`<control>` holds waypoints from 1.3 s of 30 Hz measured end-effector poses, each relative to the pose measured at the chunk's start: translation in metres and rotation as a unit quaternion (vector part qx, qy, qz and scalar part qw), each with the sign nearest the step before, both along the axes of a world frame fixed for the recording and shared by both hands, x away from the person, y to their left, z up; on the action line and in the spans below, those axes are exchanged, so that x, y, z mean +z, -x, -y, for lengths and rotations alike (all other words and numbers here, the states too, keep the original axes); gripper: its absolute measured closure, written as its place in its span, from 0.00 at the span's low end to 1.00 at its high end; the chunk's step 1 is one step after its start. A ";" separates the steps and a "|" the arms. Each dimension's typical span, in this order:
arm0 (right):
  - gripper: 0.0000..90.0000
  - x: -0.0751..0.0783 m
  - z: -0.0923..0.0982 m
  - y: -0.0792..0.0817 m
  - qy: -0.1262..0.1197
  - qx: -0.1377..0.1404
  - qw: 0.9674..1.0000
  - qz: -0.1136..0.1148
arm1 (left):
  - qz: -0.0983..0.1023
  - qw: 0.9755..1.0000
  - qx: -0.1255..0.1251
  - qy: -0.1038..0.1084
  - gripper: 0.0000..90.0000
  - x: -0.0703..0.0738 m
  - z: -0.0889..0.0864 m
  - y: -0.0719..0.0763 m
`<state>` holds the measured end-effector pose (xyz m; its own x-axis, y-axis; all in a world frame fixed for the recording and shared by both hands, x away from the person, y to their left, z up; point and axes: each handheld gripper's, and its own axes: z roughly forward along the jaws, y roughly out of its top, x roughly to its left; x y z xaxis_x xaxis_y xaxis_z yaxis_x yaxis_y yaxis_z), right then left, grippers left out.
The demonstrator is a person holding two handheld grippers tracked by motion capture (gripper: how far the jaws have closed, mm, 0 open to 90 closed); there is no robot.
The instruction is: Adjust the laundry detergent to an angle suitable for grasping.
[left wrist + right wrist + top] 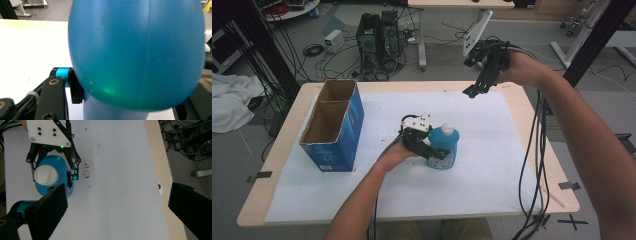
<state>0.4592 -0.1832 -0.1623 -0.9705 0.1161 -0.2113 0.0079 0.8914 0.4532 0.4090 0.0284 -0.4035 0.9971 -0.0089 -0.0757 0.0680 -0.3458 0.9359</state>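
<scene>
A blue bottle (443, 145) with a white cap (45, 175) stands upright on the white sheet near the middle of the table. My left gripper (439, 152) reaches in from the bottle's left side, shut on its body. In the left gripper view the bottle (137, 50) looms close, and the left pad (75, 87) presses against its side. My right gripper (469, 77) hangs in the air over the table's far right part. Its jaws stand wide apart with nothing between them (117, 207), looking down on the bottle (53, 162) and the left gripper (52, 178).
An open blue cardboard box (332, 125) stands at the left of the table. A white paper sheet (492, 165) covers most of the wooden table (557, 190). Cables (534, 165) hang from the right arm along the right edge. Faint dark smudges (86, 168) mark the sheet.
</scene>
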 end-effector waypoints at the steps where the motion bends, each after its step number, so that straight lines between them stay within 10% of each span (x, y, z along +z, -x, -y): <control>1: 0.02 0.000 0.000 0.000 0.000 -0.002 1.000 0.000 | -0.001 1.000 0.001 0.001 0.45 0.000 0.000 0.000; 9: 0.02 0.000 -0.001 0.000 0.000 -0.002 1.000 0.001 | -0.002 1.000 -0.002 -0.030 0.41 -0.003 0.000 -0.003; 20: 0.02 0.000 0.000 0.000 0.001 -0.002 1.000 0.001 | -0.005 1.000 0.000 -0.020 0.36 -0.002 -0.003 -0.003; 22: 0.02 0.000 -0.001 0.000 0.000 0.000 1.000 0.002 | -0.031 0.999 0.013 -0.003 0.33 -0.003 0.000 0.001; 28: 0.02 0.000 -0.001 0.001 0.002 -0.004 1.000 0.001 | -0.006 1.000 0.005 -0.009 0.33 0.002 -0.006 -0.001; 35: 0.02 0.000 -0.001 0.001 0.004 -0.008 1.000 0.000 | -0.042 0.999 0.032 0.006 0.25 0.006 -0.006 0.002; 39: 0.02 0.001 -0.002 0.001 0.005 -0.010 1.000 0.000 | -0.020 0.999 0.029 0.001 0.25 0.007 -0.009 0.003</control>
<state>0.4584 -0.1814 -0.1616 -0.9678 0.1335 -0.2132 0.0256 0.8954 0.4444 0.4061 0.0376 -0.3962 0.9921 0.0481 -0.1156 0.1251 -0.3387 0.9326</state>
